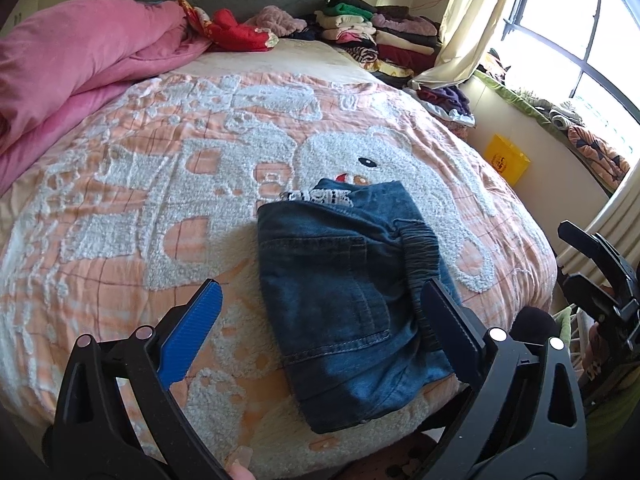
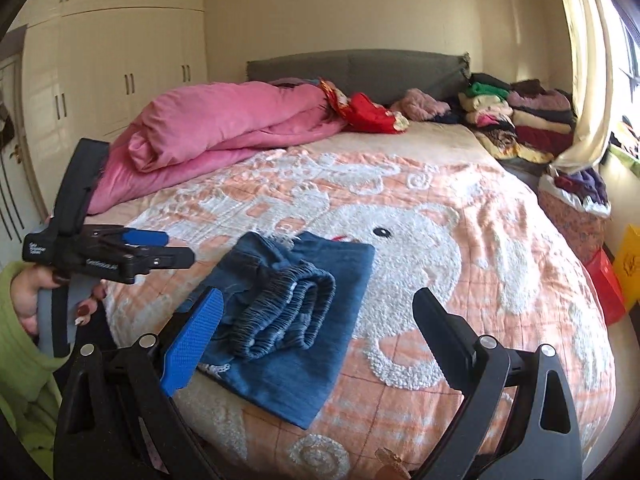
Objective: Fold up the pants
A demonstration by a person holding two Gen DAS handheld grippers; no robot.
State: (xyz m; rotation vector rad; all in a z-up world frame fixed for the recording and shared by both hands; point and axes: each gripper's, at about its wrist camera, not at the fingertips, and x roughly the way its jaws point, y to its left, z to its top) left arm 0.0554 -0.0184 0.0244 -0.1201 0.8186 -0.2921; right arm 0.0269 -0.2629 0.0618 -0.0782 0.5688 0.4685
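Both tongs released: left tongs [image 1: 324, 296], right tongs [image 2: 316, 304] above folded pants [image 1: 340, 300].

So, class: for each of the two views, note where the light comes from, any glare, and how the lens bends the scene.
Left wrist view: the window is blown out white and the bed bulges round. Right wrist view: daylight enters from the right, and the wardrobe curves near the dark corners.

A bed [image 2: 460, 280] with a grey headboard [image 2: 360, 70] fills the room, its peach bedspread [image 1: 120, 208] patterned in white (a bear among the shapes). Cream wardrobes [image 2: 120, 60] line one wall; daylight enters a barred window [image 1: 580, 40] beside a pale curtain [image 1: 468, 16].
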